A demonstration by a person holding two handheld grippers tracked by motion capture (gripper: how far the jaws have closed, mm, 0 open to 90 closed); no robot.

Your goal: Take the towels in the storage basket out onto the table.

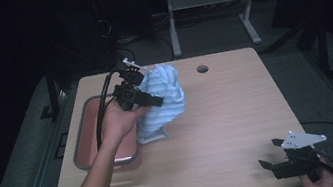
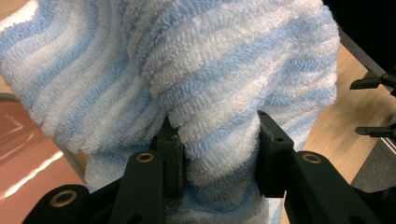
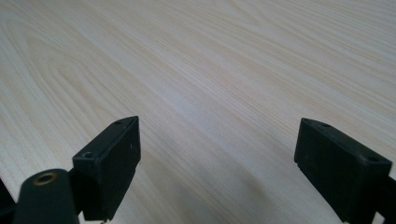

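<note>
A blue-and-white striped towel (image 1: pixel 163 99) hangs bunched above the table, its lower corner reaching down near the tray's right rim. My left gripper (image 1: pixel 151 98) is shut on it; in the left gripper view its jaws pinch a fold of the towel (image 2: pixel 210 88), with the gripper (image 2: pixel 215 154) pressed into the terry cloth. My right gripper (image 1: pixel 270 154) rests open near the table's front right corner. In the right gripper view, my right gripper (image 3: pixel 217 163) has its jaws spread wide over bare wood with nothing between them.
A reddish tray (image 1: pixel 85 136) with a grey rim sits at the table's left side, partly under my forearm. A round cable hole (image 1: pixel 202 69) lies near the far edge. Desk legs and cables stand on the dark floor beyond the wooden table (image 1: pixel 228 114).
</note>
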